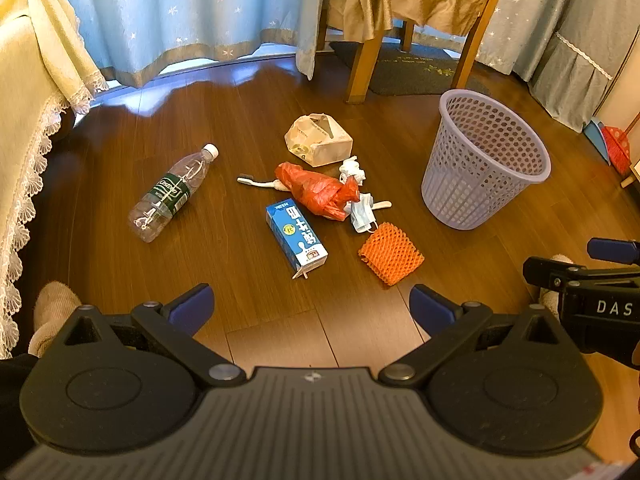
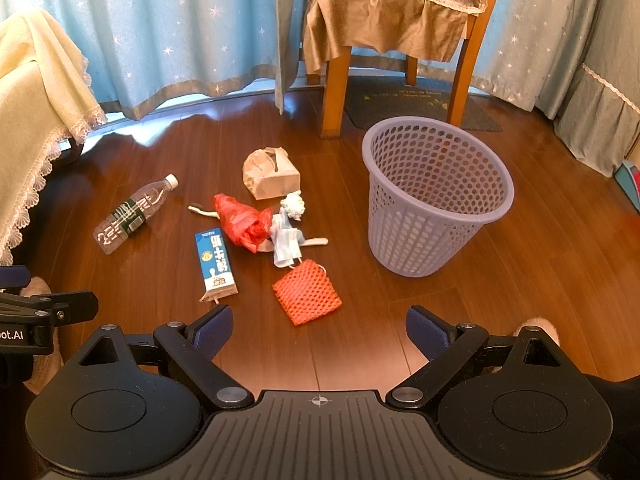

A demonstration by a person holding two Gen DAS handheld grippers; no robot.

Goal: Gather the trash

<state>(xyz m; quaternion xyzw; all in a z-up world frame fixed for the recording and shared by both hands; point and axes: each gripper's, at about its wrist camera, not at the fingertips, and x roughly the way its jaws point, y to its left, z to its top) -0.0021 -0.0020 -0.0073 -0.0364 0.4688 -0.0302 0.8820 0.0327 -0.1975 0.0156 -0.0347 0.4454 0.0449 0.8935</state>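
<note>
Trash lies scattered on the wooden floor: a clear plastic bottle [image 1: 172,194] [image 2: 134,213], a blue milk carton [image 1: 296,236] [image 2: 216,265], a red plastic bag [image 1: 316,190] [image 2: 242,221], an orange foam net [image 1: 390,254] [image 2: 307,292], a blue face mask [image 1: 363,213] [image 2: 286,246], a crumpled tissue [image 1: 352,168] [image 2: 293,205], a white toothbrush [image 1: 256,182] and a beige paper box [image 1: 318,140] [image 2: 270,174]. An empty lilac mesh bin [image 1: 484,160] [image 2: 432,196] stands upright to the right. My left gripper [image 1: 312,308] and right gripper [image 2: 319,332] hover open above the floor, short of the pile, holding nothing.
A wooden chair [image 2: 384,40] with a brown cover stands behind the trash on a dark mat [image 1: 404,68]. Blue star curtains [image 2: 160,32] hang at the back. Cream lace-edged cloth [image 1: 32,128] drapes on the left. Slippered feet [image 1: 52,312] flank the grippers.
</note>
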